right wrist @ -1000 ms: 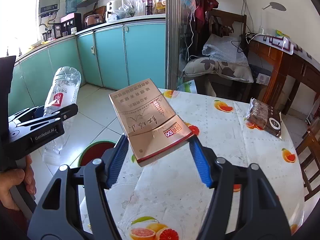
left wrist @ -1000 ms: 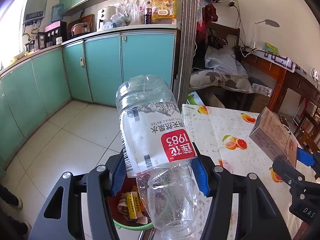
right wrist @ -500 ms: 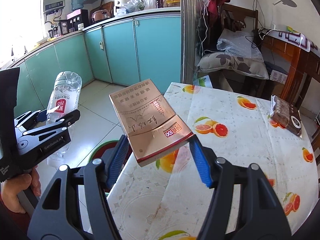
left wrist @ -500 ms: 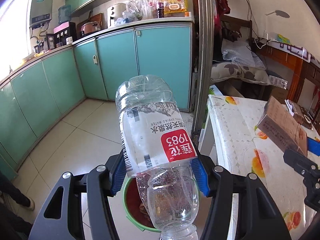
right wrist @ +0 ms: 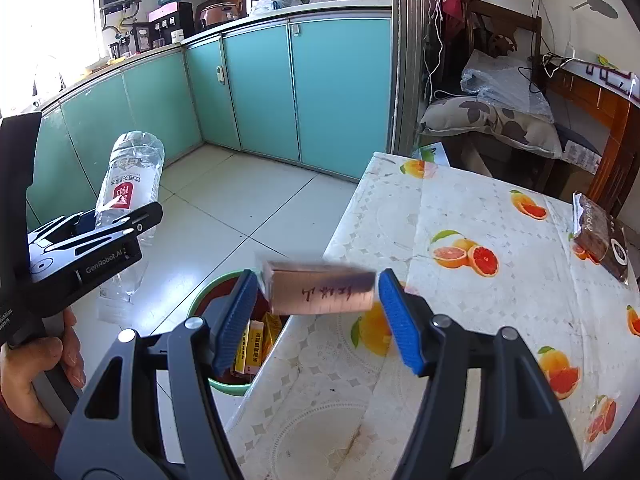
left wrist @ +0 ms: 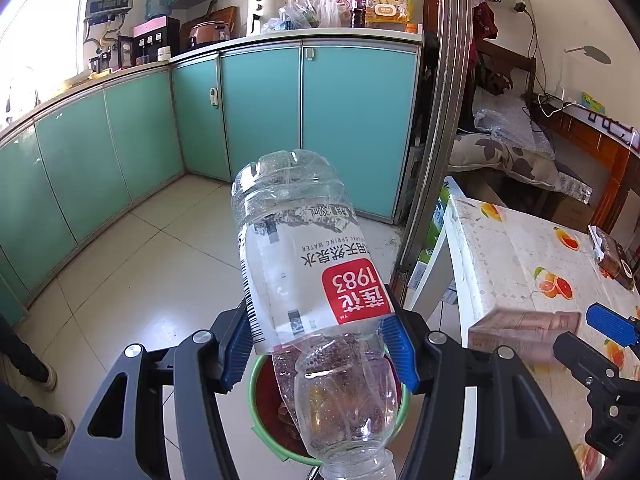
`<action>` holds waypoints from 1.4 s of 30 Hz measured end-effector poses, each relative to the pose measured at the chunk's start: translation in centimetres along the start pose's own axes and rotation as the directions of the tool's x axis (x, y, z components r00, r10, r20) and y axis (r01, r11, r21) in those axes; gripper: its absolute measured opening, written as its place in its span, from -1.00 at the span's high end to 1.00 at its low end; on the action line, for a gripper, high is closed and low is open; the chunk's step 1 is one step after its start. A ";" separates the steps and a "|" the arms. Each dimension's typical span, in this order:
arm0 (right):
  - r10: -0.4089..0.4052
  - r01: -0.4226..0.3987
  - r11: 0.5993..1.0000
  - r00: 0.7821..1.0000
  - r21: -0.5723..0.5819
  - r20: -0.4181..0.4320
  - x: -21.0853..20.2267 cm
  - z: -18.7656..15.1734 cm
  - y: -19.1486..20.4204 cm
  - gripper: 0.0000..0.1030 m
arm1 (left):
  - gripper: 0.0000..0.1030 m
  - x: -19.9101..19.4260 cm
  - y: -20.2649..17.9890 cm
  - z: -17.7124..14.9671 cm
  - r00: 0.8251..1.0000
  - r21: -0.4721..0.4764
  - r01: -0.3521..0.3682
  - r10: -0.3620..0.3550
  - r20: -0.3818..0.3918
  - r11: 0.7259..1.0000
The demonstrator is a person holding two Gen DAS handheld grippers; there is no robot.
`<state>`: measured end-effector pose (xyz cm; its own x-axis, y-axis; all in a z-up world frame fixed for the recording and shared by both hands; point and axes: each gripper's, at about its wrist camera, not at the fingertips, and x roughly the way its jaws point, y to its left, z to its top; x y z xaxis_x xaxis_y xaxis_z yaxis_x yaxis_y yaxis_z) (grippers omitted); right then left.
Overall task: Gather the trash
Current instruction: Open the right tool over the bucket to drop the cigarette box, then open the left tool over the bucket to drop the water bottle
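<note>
My left gripper [left wrist: 320,344] is shut on a clear empty water bottle [left wrist: 304,264] with a red label, neck toward the camera and base pointing away. It hangs over a green-rimmed bin [left wrist: 256,396] on the floor. In the right wrist view the bottle [right wrist: 130,188] and left gripper [right wrist: 120,220] are at the left. My right gripper [right wrist: 318,308] is shut on a copper-coloured carton [right wrist: 320,294], which lies blurred and level from pad to pad, above the bin's rim [right wrist: 200,300] and the table corner. The left wrist view shows the carton [left wrist: 520,332] beside the right gripper [left wrist: 600,340].
The bin holds yellow boxes [right wrist: 256,344] and other litter. A table with a fruit-print cloth [right wrist: 460,208] stands right of it, with a brown snack packet [right wrist: 600,236] at its far edge. Teal cabinets line the tiled floor; a metal door post [left wrist: 444,120] rises behind the table.
Both grippers have moved left off the table toward the bin and dipped. The carton, tilted up before, has swung down level between the right pads and is blurred. The bottle's grip is unchanged.
</note>
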<state>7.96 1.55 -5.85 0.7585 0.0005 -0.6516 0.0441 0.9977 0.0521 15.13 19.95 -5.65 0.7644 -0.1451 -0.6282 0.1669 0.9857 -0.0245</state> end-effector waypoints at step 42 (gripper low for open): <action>-0.040 0.039 0.998 0.999 -0.051 -0.008 1.5 0.9 0.2 -0.01 | -0.05 10.9 -1.2 -3.7 0.965 0.041 0.002 0.009 -0.264 0.999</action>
<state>9.73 1.70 -6.15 0.7513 -0.0384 -0.6589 0.0407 0.9991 -0.0119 20.97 17.51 -15.39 0.5746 -0.1085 -0.8112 0.1937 0.9810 0.0060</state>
